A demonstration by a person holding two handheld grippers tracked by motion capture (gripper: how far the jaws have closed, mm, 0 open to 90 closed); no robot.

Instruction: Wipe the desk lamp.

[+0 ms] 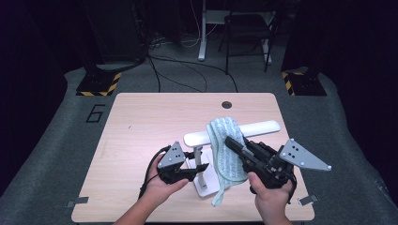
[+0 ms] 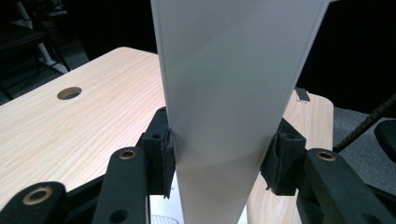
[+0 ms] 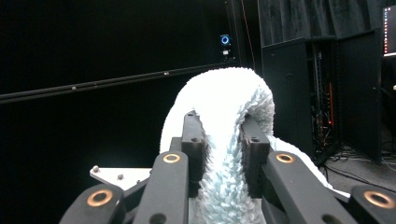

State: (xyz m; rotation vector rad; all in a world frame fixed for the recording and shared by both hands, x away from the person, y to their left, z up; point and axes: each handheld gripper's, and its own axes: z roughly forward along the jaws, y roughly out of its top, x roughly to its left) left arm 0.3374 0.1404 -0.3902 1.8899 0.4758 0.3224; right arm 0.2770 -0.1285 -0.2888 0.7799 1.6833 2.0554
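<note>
Pale blue cloth [image 3: 224, 140] pinched between right gripper [image 3: 223, 140] fingers [image 3: 194, 140], draped over white lamp [image 1: 263, 127]

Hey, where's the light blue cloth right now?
In the high view the light blue cloth hangs over the white desk lamp's bar, right of table centre, pinched in the right gripper.

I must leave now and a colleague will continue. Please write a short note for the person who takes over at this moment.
Left tongs: shut on the white lamp's upright post, holding it steady on the table.
Right tongs: shut on the light blue cloth, which is draped over the lamp's horizontal bar and hangs down in front of it.
Done: lamp held, cloth gripped and laid on the bar.
Left, most likely: wipe along the bar with the cloth, then put the cloth down and release the post.
</note>
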